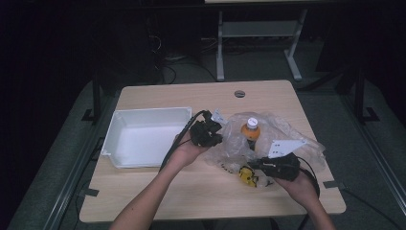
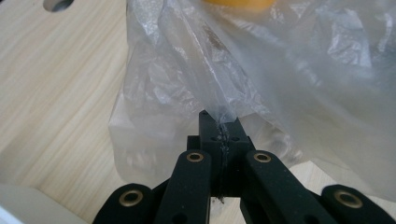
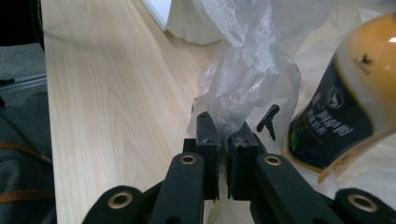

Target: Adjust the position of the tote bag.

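While bottle (image 1: pixel 250 130) sits bagged | left hand-held gripper (image 2: pixel 219 126) pinches plastic bag (image 2: pixel 280 70) | right hand-held gripper (image 3: pixel 226 135) pinches it too

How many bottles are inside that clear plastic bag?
1 that I can make out: an orange bottle with a white cap, upright mid-bag. A yellow-and-black thing sits near the front edge; crumpled plastic may hide more.

Thin clear plastic bag (image 1: pixel 282 139), crinkled and glossy, catching white glints along every fold. Inside it, an orange bottle (image 1: pixel 250 130) with a smooth shiny skin and a glossy dark label; its cap looks white and matt. Pale wood-grain table (image 1: pixel 191 191), smooth, low sheen. To the left, a white plastic tray (image 1: pixel 119 125), smooth, matt. The left gripper (image 2: pixel 223 125) and right gripper (image 3: pixel 226 132) show matt black plastic links with brassy metal rivets.
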A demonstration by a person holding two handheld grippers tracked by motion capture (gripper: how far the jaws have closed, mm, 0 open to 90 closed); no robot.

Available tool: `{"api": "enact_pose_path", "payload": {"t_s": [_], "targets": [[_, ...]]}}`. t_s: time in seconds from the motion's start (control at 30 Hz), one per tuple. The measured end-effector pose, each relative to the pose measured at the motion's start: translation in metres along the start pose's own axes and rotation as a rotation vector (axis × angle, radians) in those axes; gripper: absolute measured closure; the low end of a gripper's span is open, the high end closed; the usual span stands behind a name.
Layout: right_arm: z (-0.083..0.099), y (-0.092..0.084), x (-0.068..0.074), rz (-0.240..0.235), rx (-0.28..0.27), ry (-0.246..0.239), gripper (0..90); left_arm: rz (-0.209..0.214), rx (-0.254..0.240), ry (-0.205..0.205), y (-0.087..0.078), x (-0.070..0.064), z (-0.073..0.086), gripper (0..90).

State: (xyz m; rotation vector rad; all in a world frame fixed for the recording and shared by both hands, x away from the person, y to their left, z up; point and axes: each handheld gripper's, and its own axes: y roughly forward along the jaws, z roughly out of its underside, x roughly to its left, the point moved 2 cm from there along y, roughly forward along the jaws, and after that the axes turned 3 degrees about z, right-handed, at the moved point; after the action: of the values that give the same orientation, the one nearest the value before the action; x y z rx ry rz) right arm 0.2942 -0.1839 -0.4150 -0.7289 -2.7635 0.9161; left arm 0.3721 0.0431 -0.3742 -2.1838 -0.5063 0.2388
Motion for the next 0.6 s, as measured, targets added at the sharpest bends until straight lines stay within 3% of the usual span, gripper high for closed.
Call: {"api": "enact_pose_path", "payload": {"t_s": [0.4,0.6], "targets": [[0.005,0.007,0.003,-0.020,0.041,-0.001,85.3,0.013,0.006,-0.027,0.007,0.002,0.016,90.0],[0.006,0.006,0.002,-0.022,0.045,0.003,77.8,0.020,0.001,-0.037,0.010,-0.001,0.022,90.0]]}}
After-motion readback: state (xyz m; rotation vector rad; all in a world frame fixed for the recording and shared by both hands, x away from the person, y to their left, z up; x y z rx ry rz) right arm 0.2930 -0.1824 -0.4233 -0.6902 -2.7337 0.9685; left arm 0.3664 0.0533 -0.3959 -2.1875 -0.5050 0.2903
